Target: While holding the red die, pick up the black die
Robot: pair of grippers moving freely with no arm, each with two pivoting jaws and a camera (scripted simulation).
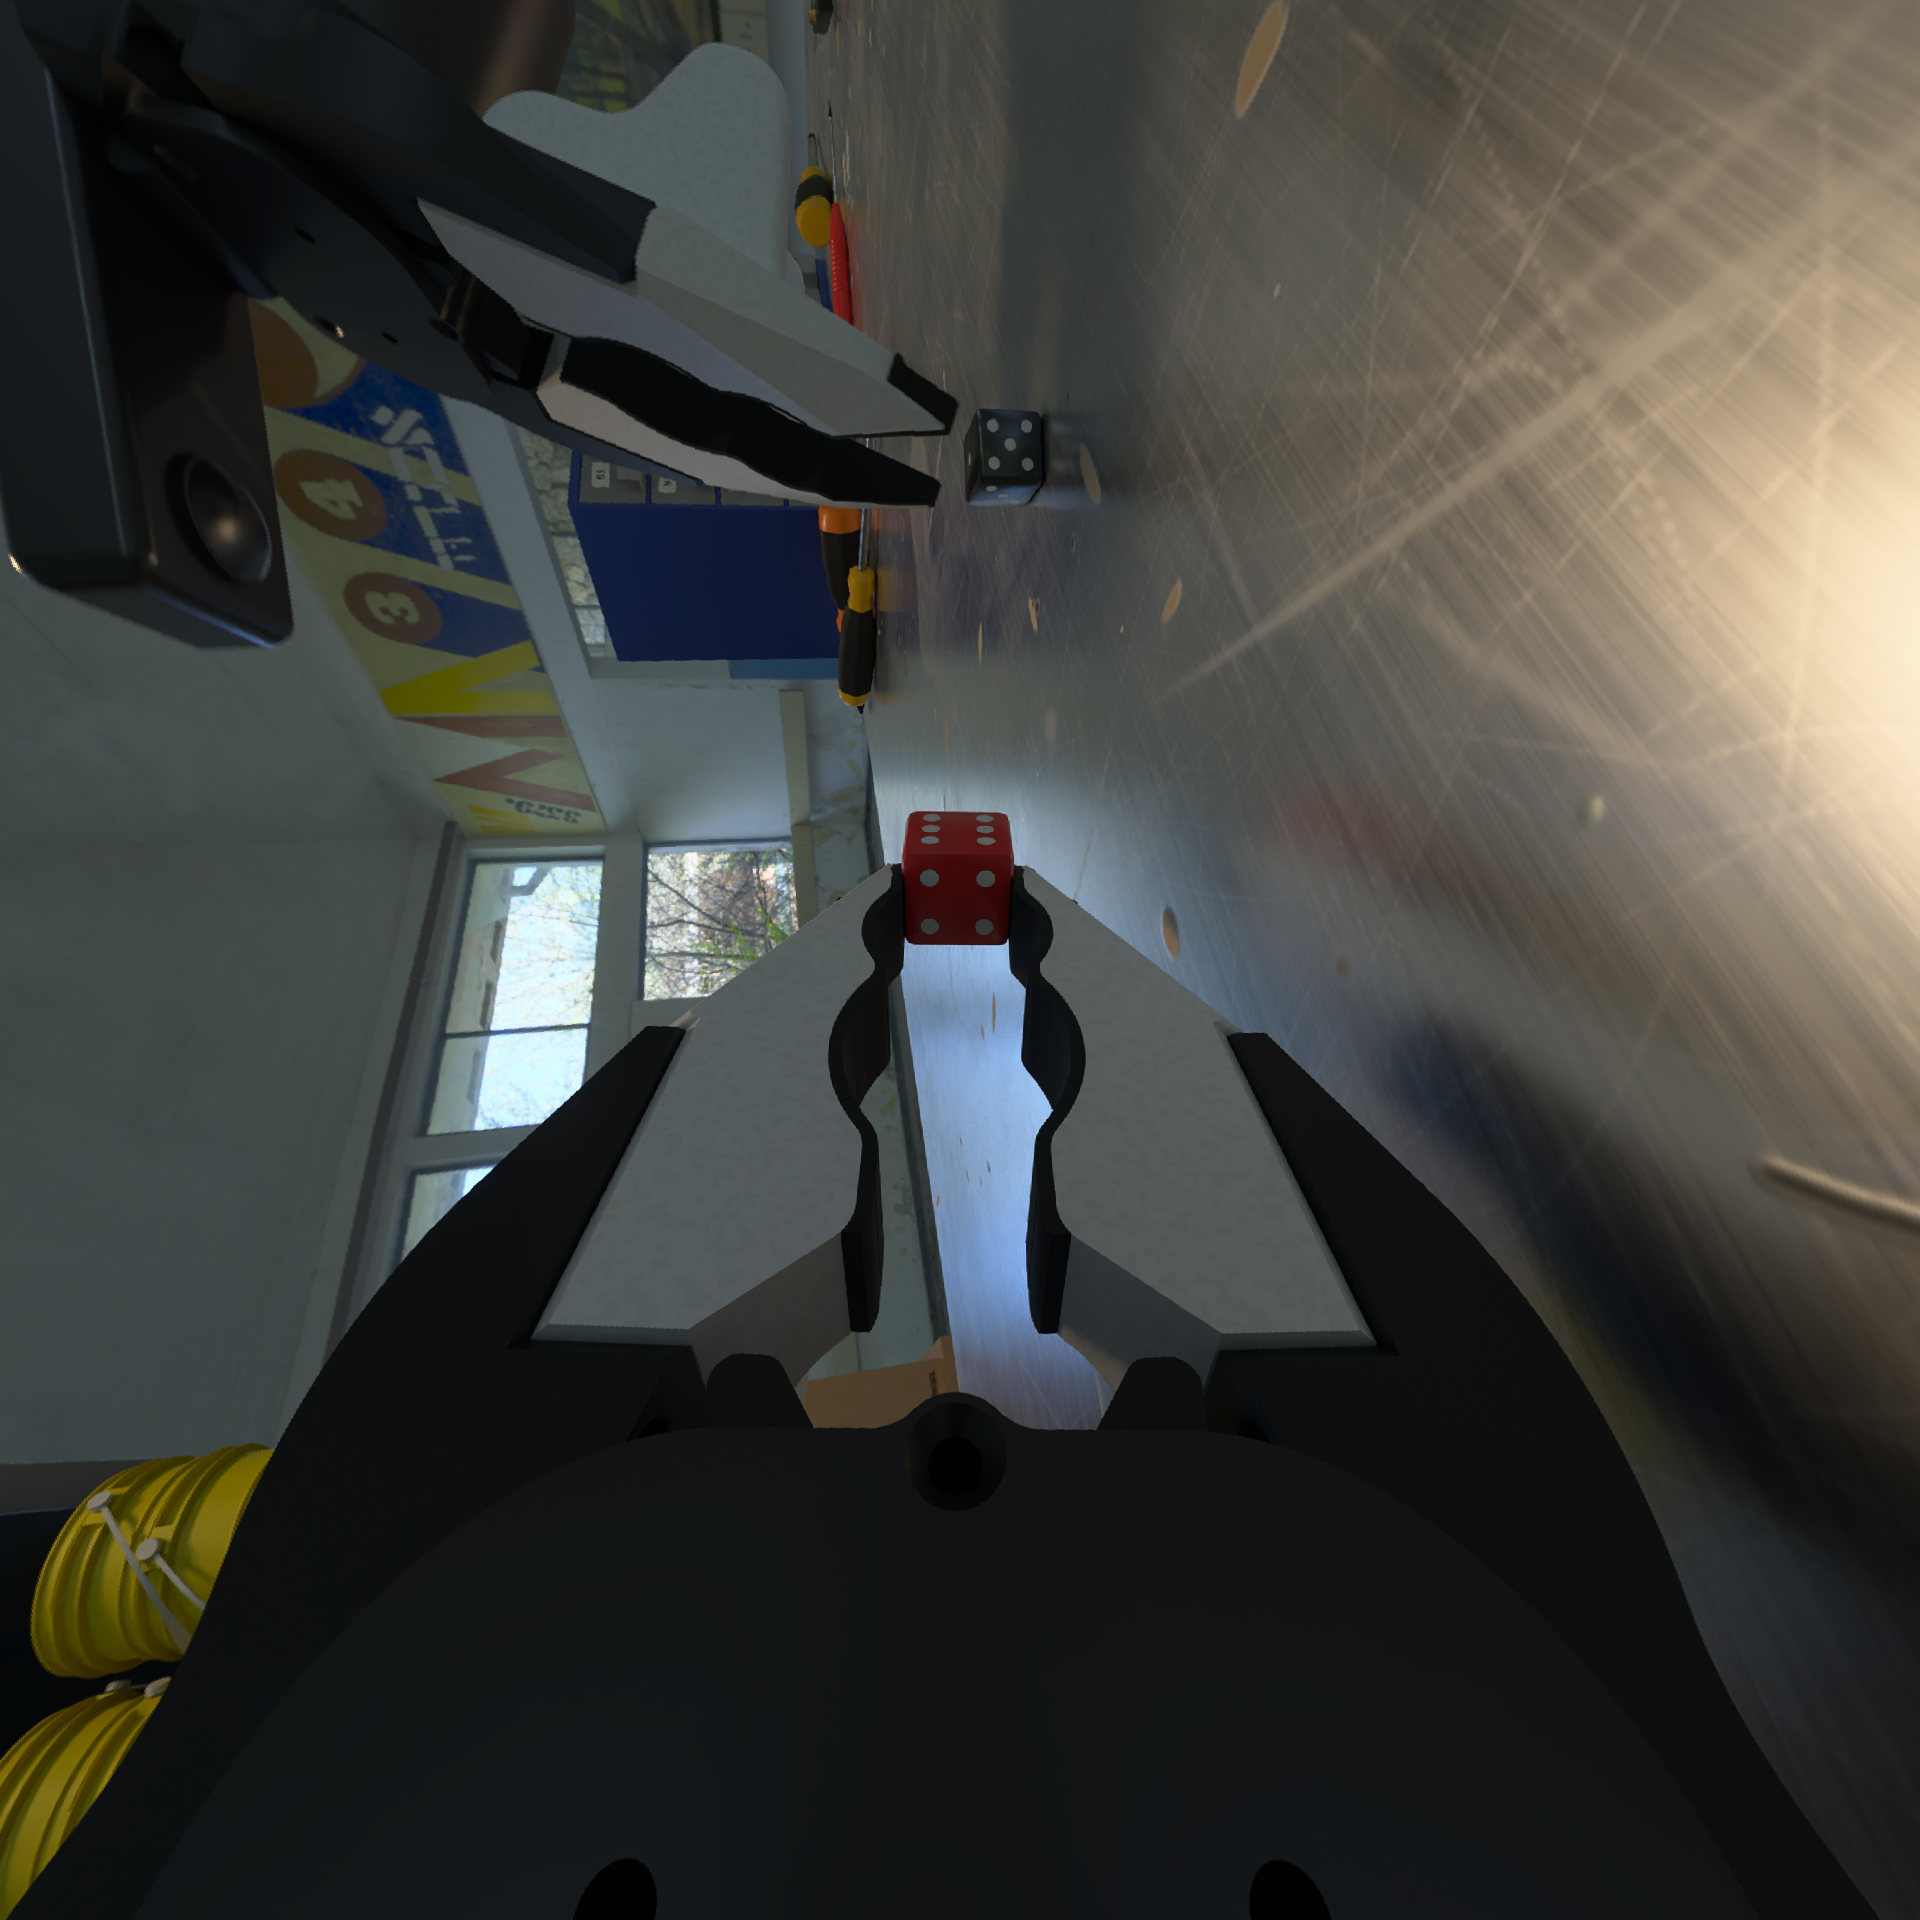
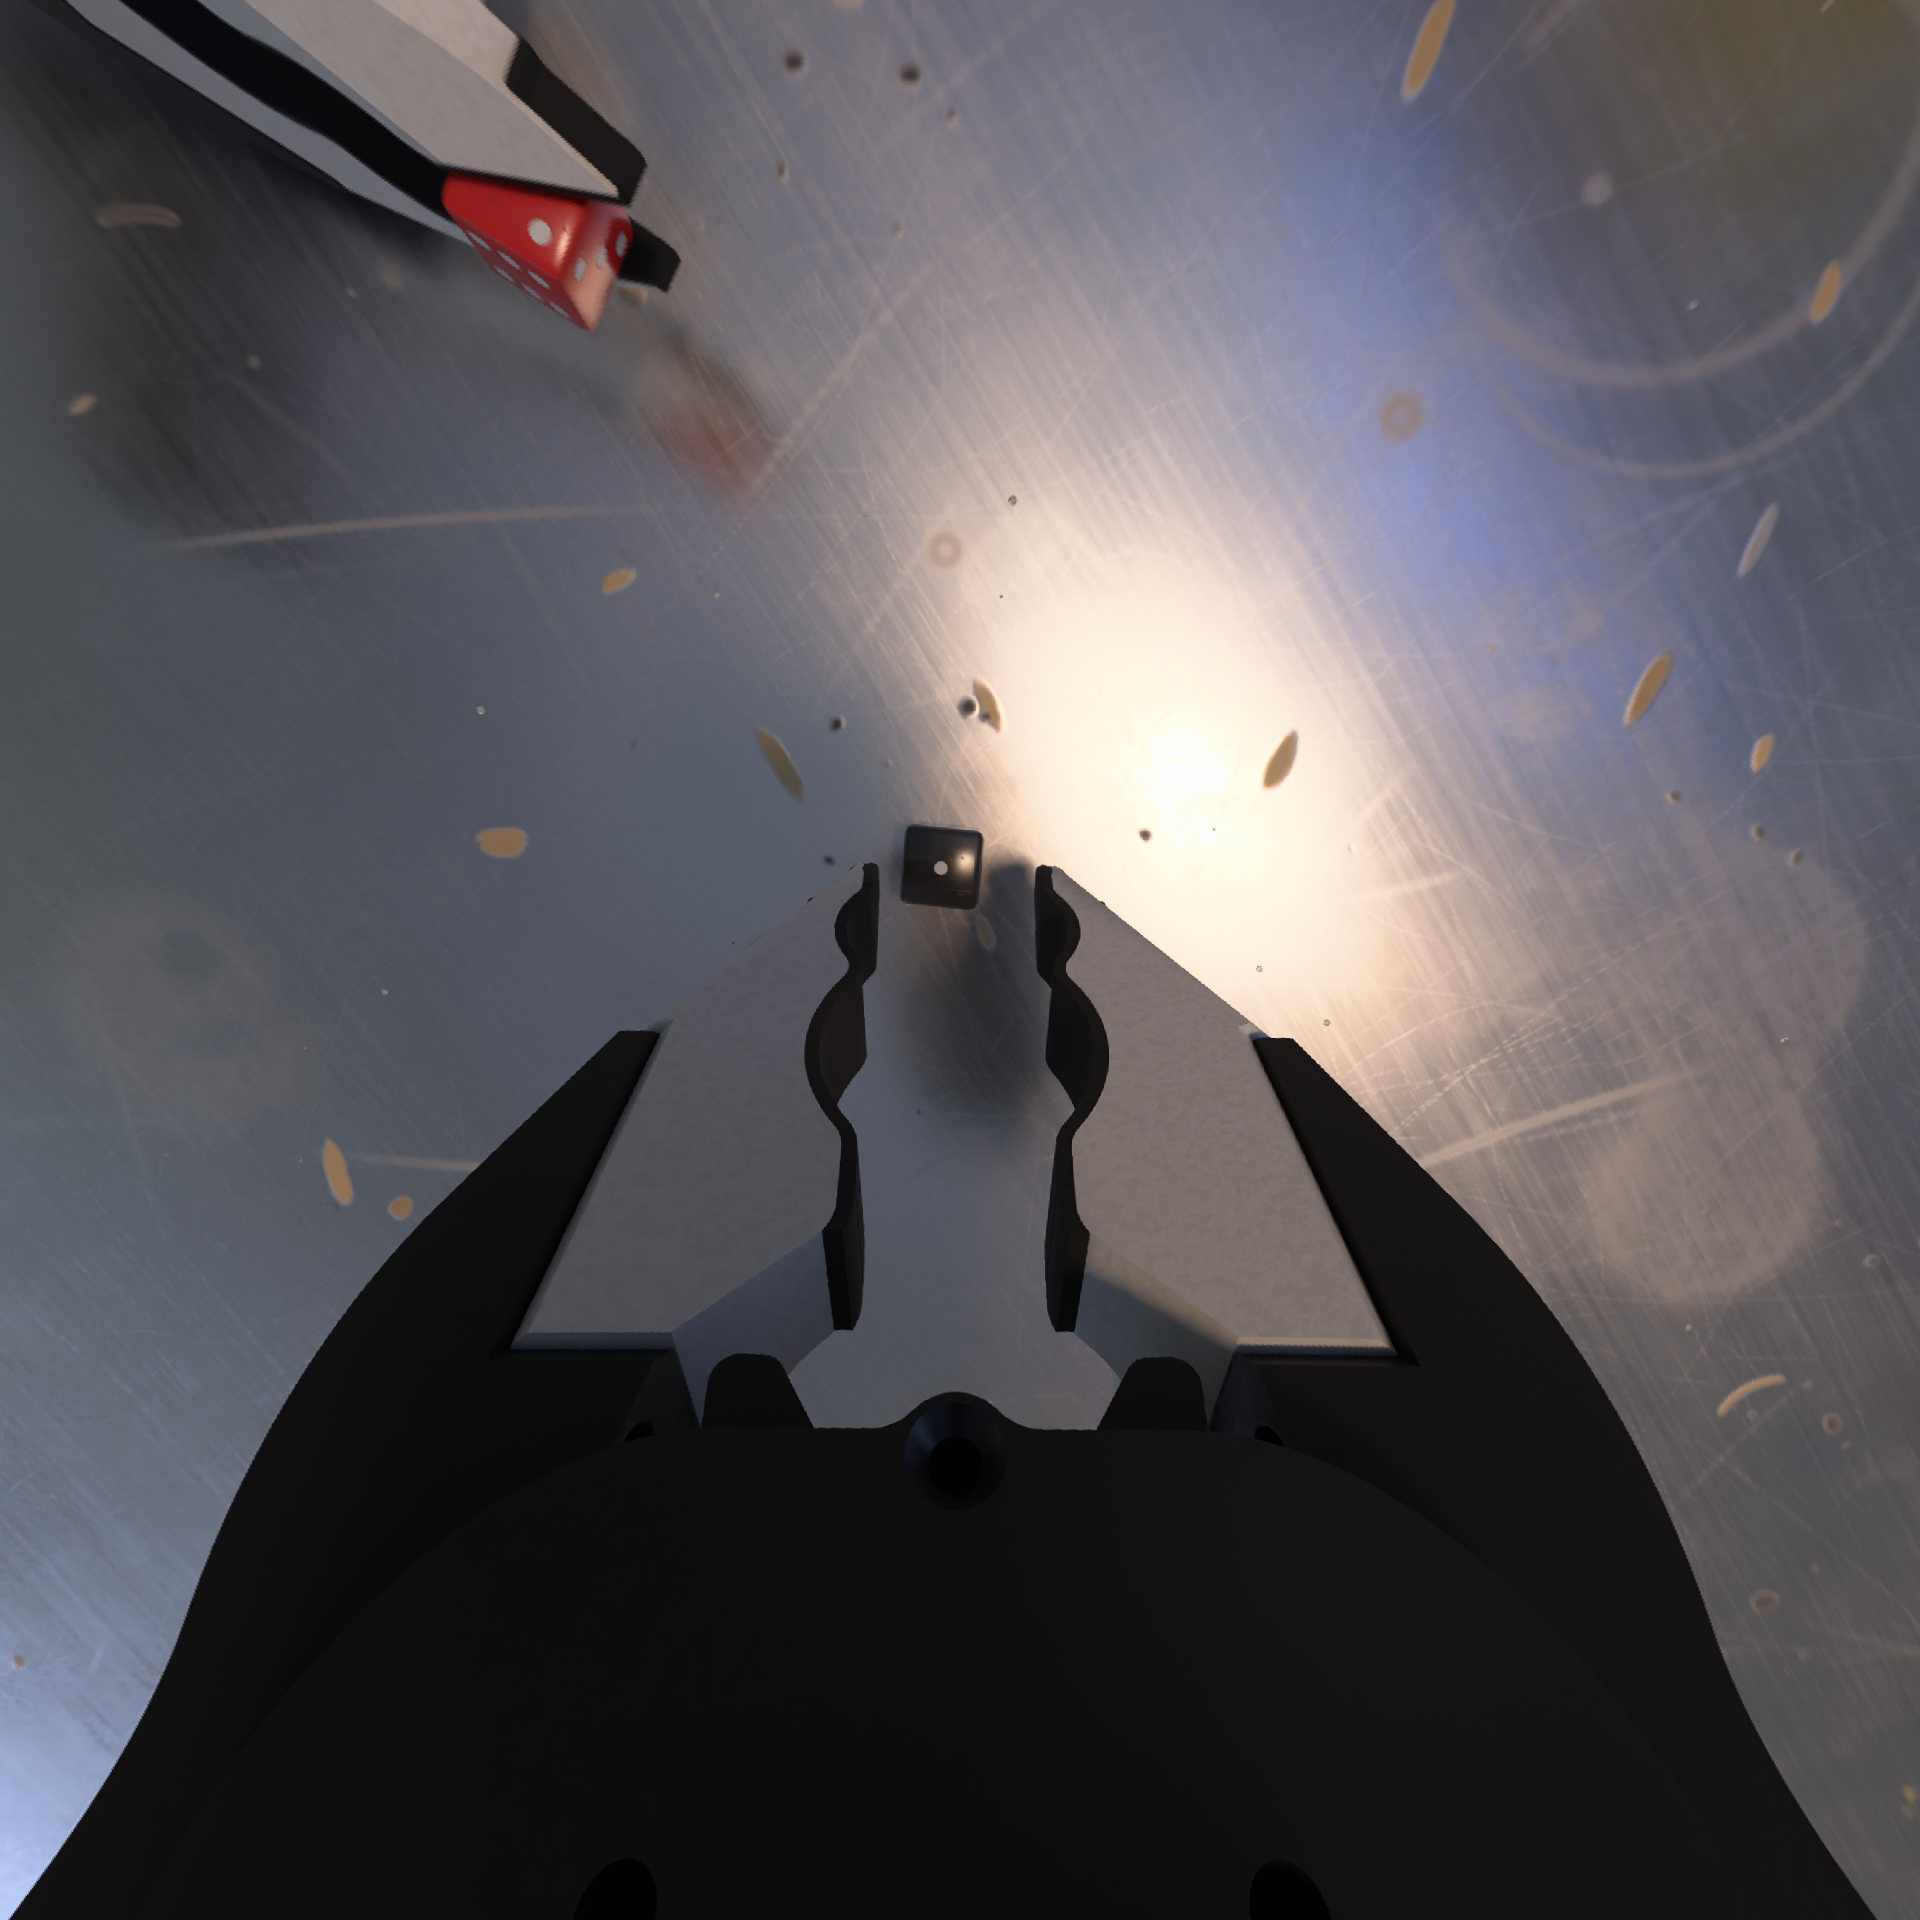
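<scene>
My left gripper (image 1: 956, 883) is shut on the red die (image 1: 956, 878), held between its fingertips above the metal table; the die and that gripper also show at the top left of the right wrist view (image 2: 551, 255). The black die (image 2: 940, 865) lies on the table just beyond my right gripper (image 2: 954, 878), which is open and points down at it, the die nearer the left fingertip. In the left wrist view the right gripper (image 1: 940, 452) hovers just short of the black die (image 1: 1003, 457), apart from it.
The scratched metal table (image 1: 1455, 623) carries pale specks. Orange and black screwdrivers (image 1: 854, 623) and a red and yellow tool (image 1: 826, 229) lie along its far edge. Yellow coils (image 1: 114, 1569) sit off the table.
</scene>
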